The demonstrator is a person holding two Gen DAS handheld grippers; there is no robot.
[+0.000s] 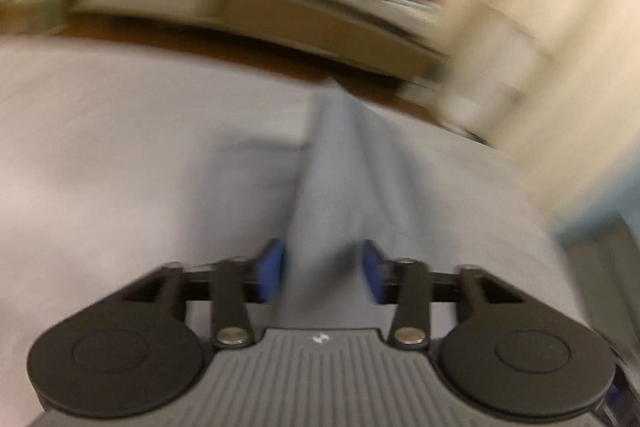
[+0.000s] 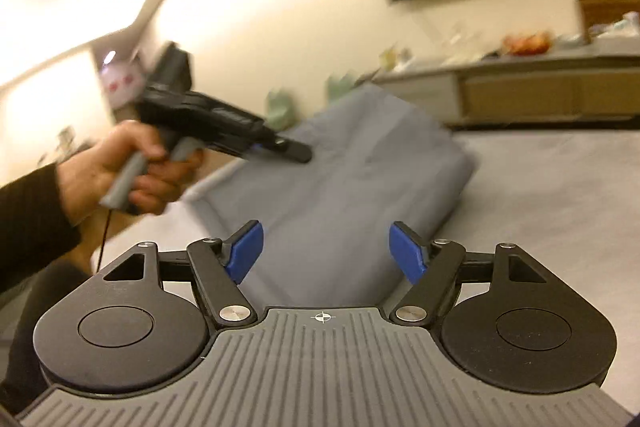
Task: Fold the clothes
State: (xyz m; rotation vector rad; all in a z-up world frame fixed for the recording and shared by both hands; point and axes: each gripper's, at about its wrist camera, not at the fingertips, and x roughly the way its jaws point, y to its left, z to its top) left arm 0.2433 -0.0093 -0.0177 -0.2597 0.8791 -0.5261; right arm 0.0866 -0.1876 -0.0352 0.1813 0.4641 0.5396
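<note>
Left wrist view: While the picture was blurred, the left gripper [image 1: 323,273] stood with jaws apart around a raised ridge of grey garment [image 1: 340,163], which ran straight away from it over the bed [image 1: 120,147].
Right wrist view: The right gripper [image 2: 326,253] gaped wide, empty, over the garment's near end (long axis toward the far-left corner).
Advice: Pinch the ridge fully before lifting.

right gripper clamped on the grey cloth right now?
No: in the right wrist view the right gripper has its blue pads spread wide apart, with the grey cloth lying beyond them, not pinched between them.
</note>
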